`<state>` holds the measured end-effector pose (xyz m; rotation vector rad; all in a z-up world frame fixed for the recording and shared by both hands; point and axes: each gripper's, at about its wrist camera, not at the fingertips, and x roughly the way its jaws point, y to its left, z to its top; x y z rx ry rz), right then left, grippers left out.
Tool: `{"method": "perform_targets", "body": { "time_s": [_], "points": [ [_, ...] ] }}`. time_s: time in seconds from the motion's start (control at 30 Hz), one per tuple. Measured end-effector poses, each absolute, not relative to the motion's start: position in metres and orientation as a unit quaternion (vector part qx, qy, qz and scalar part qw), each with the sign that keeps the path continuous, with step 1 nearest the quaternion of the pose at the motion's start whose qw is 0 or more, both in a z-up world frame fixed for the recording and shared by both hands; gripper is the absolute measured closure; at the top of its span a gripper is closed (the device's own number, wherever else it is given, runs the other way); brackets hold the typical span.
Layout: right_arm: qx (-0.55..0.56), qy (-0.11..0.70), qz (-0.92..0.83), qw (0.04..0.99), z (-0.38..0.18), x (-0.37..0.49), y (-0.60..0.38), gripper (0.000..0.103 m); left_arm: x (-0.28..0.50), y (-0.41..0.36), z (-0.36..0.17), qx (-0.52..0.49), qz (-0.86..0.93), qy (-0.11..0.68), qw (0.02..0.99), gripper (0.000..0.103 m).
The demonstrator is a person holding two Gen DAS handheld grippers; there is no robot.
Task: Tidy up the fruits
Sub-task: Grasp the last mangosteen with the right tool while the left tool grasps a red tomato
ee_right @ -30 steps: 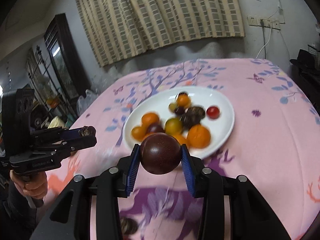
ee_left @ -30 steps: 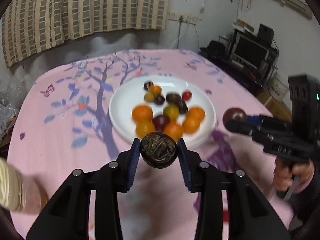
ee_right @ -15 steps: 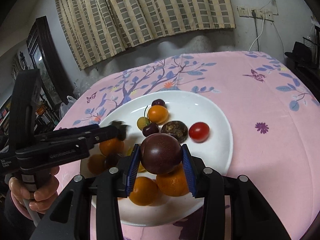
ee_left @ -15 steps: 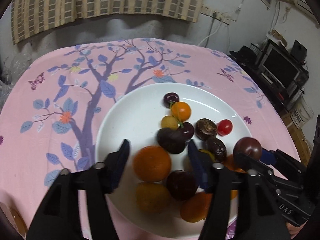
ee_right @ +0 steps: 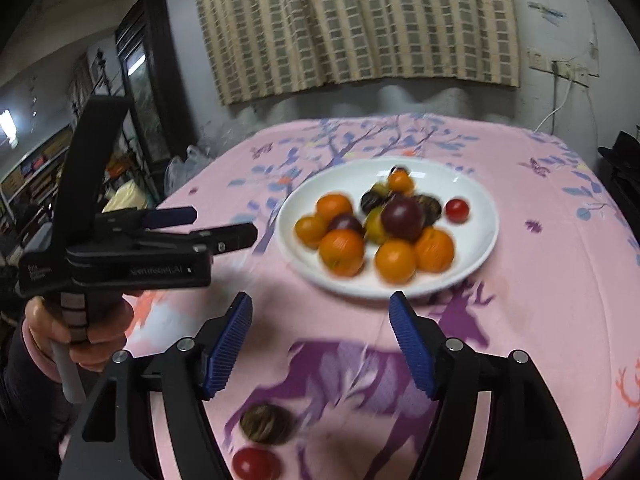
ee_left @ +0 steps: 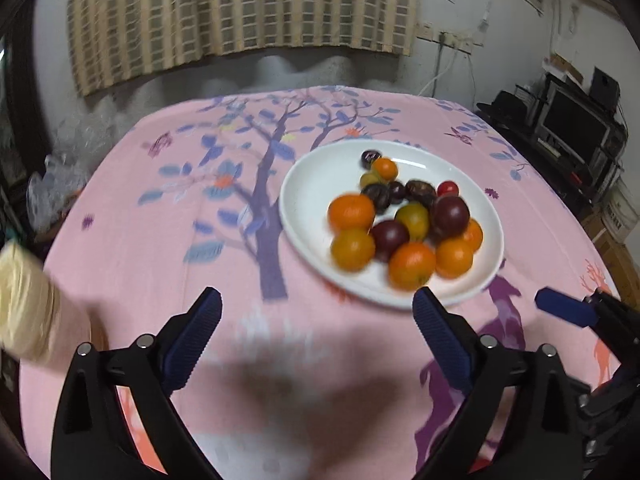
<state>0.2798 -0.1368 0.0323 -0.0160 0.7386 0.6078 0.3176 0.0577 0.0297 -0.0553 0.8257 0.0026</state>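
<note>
A white plate (ee_left: 312, 200) (ee_right: 476, 200) on the pink tablecloth holds several oranges, dark plums, passion fruits and small tomatoes. A dark plum (ee_left: 450, 214) (ee_right: 401, 217) lies on top of the pile. My left gripper (ee_left: 316, 316) is open and empty, back from the plate's near rim; it also shows in the right wrist view (ee_right: 200, 226). My right gripper (ee_right: 320, 320) is open and empty, just short of the plate; one blue fingertip (ee_left: 560, 310) shows in the left wrist view. A wrinkled dark passion fruit (ee_right: 266, 424) and a red tomato (ee_right: 256, 462) lie loose on the cloth between the right fingers.
The round table wears a pink cloth with a blue tree print (ee_left: 264, 184). A cream object (ee_left: 24, 300) is at the left edge. A TV stand (ee_left: 576, 132) is at the far right, a dark cabinet (ee_right: 140, 80) and plastic bags at the far left.
Both grippers have opened and pulled back from the plate. The left one dropped its wrinkled fruit on the plate; the right one left its dark plum on top of the pile.
</note>
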Motion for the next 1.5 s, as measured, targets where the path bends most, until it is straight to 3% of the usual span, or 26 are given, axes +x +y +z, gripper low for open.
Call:
{"method": "perform_targets", "body": {
  "time_s": [0.27, 0.6, 0.83, 0.87, 1.1, 1.33, 1.5],
  "points": [
    [-0.073, 0.401, 0.32, 0.855, 0.002, 0.248, -0.109, 0.032, 0.274, 0.093, -0.008, -0.075, 0.037, 0.432, 0.898, 0.009],
    [-0.116, 0.417, 0.327, 0.84, -0.012, 0.229, -0.096, 0.039, 0.266, 0.11, 0.002, -0.102, 0.056, 0.413, 0.903, 0.009],
    [-0.136, 0.43, 0.313, 0.836, -0.025, 0.23, -0.093, 0.056, 0.264, 0.109, 0.006, -0.098, 0.057, 0.407, 0.906, 0.009],
    [-0.14, 0.427, 0.312, 0.837, -0.026, 0.23, -0.092, 0.062, 0.264, 0.109, 0.006, -0.098, 0.056, 0.408, 0.906, 0.009],
    [-0.057, 0.394, 0.288, 0.871, 0.001, 0.244, -0.127, 0.063, 0.263, 0.097, 0.004, -0.092, 0.021, 0.416, 0.904, 0.009],
    [0.028, 0.379, 0.229, 0.896, 0.016, 0.263, -0.181, 0.063, 0.232, 0.0, -0.006, 0.016, -0.214, 0.431, 0.876, 0.034],
    [0.027, 0.378, 0.23, 0.897, 0.015, 0.262, -0.182, 0.063, 0.214, -0.037, -0.015, 0.071, -0.255, 0.431, 0.863, 0.045]
  ]
}}
